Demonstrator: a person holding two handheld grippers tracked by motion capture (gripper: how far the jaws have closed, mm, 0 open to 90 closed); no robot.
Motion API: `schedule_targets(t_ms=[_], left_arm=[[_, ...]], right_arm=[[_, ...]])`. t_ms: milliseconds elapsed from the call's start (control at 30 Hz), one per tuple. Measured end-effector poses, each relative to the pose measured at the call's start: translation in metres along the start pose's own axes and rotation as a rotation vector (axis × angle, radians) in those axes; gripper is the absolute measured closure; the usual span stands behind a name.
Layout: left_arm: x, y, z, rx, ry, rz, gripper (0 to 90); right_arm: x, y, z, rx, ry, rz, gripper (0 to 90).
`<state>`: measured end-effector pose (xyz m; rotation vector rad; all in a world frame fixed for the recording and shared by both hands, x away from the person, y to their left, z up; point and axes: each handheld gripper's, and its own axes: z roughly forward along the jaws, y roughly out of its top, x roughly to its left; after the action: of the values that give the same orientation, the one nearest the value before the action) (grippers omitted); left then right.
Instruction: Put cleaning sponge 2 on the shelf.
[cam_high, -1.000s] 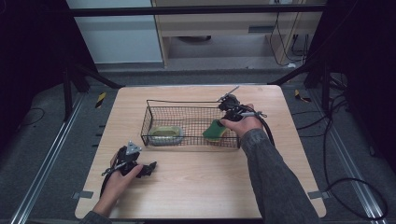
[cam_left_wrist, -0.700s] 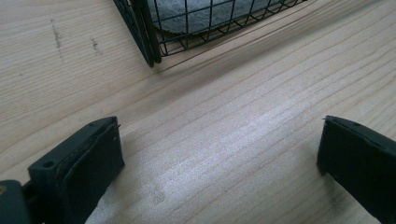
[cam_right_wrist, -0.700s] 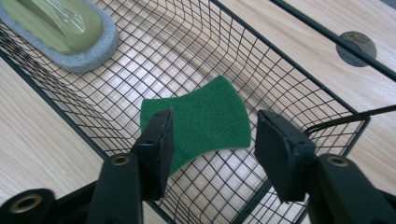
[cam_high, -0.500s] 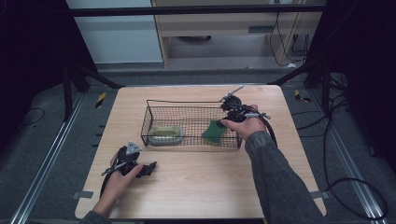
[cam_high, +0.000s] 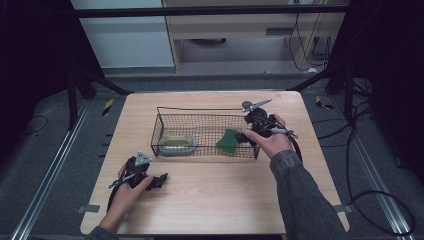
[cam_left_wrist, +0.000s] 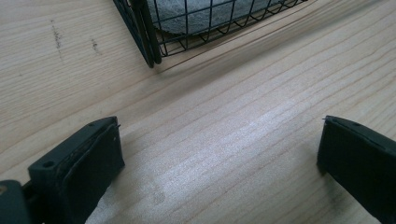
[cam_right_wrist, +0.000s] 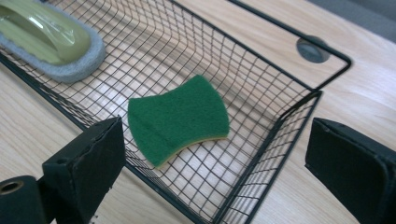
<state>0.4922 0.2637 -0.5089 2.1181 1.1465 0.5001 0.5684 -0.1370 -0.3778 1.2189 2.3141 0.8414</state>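
The green sponge (cam_right_wrist: 178, 119) lies flat on the floor of the wire basket (cam_right_wrist: 299, 105), straight ahead of the right gripper (cam_right_wrist: 212, 163) and a little below it, apart from both jaws. Those jaws have just been opening and now stand spread wide with nothing between them; the sponge sits free beyond their tips. Its long axis runs roughly across the gap between the jaws, with the waisted edges facing toward and away from them. The basket's near corner and side wall stand between the jaws and the sponge, so any return to it would likely have to come over the rim. Farther off to the left of these jaws, in the same basket, rests the grey-based scrubber with a pale green handle (cam_right_wrist: 51, 39), well apart from the sponge.

The left gripper (cam_high: 145, 177) rests on the tabletop (cam_high: 225, 195), its jaws also spread and empty, with the basket's corner ahead of them. The right hand (cam_high: 267, 140) is by far the nearer to the sponge.
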Motion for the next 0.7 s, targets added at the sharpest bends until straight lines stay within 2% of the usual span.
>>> schedule_targets(t_ms=[200, 400, 500, 633, 700], left_arm=[[0.000, 0.000, 0.000, 0.000, -0.001, 0.000, 0.0], [0.000, 0.000, 0.000, 0.000, 0.000, 0.000, 0.0], [0.000, 0.000, 0.000, 0.000, 0.000, 0.000, 0.0], [0.000, 0.000, 0.000, 0.000, 0.000, 0.000, 0.0], [0.000, 0.000, 0.000, 0.000, -0.001, 0.000, 0.0]], right_arm=[[-0.005, -0.012, -0.014, -0.030, -0.013, 0.010, 6.2], [-0.011, -0.031, -0.029, -0.049, -0.012, 0.019, 9.3], [-0.014, -0.040, -0.035, -0.048, -0.003, 0.012, 9.0], [-0.018, -0.052, -0.041, -0.059, -0.019, 0.000, 8.7], [-0.021, -0.059, -0.043, -0.050, -0.022, 0.014, 8.7]])
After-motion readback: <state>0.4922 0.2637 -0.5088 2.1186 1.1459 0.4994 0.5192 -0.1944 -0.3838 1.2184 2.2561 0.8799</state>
